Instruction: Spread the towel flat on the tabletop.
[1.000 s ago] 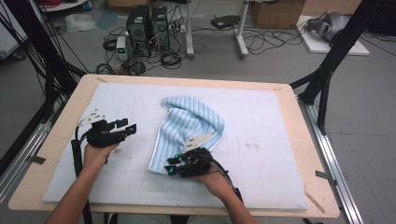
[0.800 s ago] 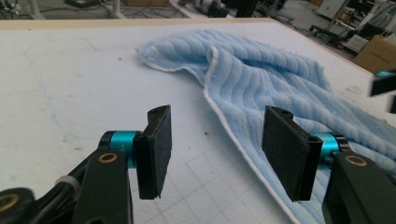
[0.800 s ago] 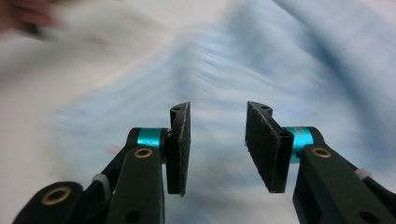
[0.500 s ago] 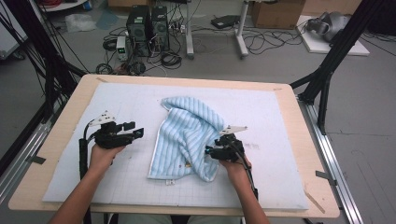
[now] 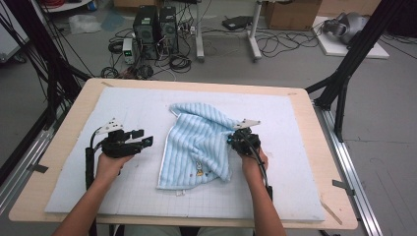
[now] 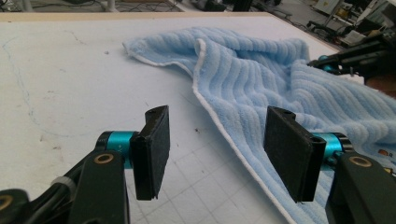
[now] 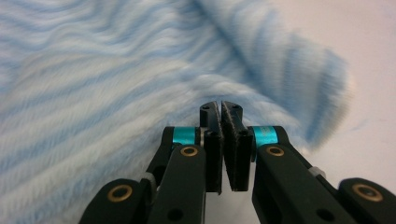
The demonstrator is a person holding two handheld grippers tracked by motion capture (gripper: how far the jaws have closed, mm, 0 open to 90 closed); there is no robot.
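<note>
A light blue striped towel [image 5: 196, 142] lies rumpled on the middle of the mat, with a small printed figure near its front hem. My right gripper [image 5: 232, 140] sits at the towel's right edge. In the right gripper view, my right gripper [image 7: 220, 107] has its pads together, tips against the folded towel [image 7: 93, 70], and I see no cloth between them. My left gripper [image 5: 143, 137] hovers open over bare mat left of the towel. In the left gripper view, the towel [image 6: 261, 79] and its white hem lie past my left gripper [image 6: 217, 149], whose jaws stand apart and hold nothing.
A pale blue gridded mat [image 5: 295, 147] covers the wooden table [image 5: 78, 113]. Black frame legs stand at the table's far left and right. Computers and cables lie on the floor beyond the far edge.
My right gripper has moved from the towel's front middle to its right edge and its jaws have closed. The towel's front part now lies spread wider. My left gripper has hardly moved.
</note>
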